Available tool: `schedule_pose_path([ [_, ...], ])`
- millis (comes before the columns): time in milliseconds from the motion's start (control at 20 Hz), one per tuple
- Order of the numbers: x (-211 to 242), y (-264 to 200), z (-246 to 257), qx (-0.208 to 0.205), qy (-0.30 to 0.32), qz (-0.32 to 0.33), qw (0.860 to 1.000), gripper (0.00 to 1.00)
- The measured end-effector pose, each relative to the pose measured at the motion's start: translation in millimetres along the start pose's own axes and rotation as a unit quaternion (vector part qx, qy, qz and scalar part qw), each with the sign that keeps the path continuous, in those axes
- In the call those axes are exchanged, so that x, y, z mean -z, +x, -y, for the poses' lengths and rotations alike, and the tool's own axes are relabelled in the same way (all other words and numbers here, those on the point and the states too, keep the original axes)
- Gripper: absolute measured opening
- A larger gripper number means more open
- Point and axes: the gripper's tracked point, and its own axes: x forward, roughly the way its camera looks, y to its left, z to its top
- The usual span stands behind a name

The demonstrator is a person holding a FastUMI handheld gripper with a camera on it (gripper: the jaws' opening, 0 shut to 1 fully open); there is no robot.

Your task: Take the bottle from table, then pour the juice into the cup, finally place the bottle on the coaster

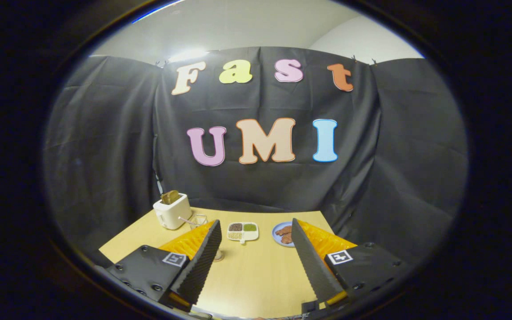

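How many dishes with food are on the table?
2. A divided tray lies beyond the open gripper, between its fingers; a blue plate sits right of it. The fingers may hide others.

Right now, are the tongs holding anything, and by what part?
Nothing held. The tongs are open over bare table; the divided dish and blue plate lie beyond the fingers, untouched.
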Motion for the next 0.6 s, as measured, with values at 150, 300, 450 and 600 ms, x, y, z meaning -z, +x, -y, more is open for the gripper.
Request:
schedule_pose_path([
  [150, -1, -1, 8, -0.004, -0.008, 0.002, 1.0, 0.98],
  [300, -4, 0, 11, -0.011, -0.007, 0.006, 1.0, 0.98],
  [450, -4, 1, 15, -0.016, -0.004, 0.007, 1.0, 0.98],
  [600, -1, 2, 20, -0.017, -0.005, 0.006, 1.0, 0.98],
])
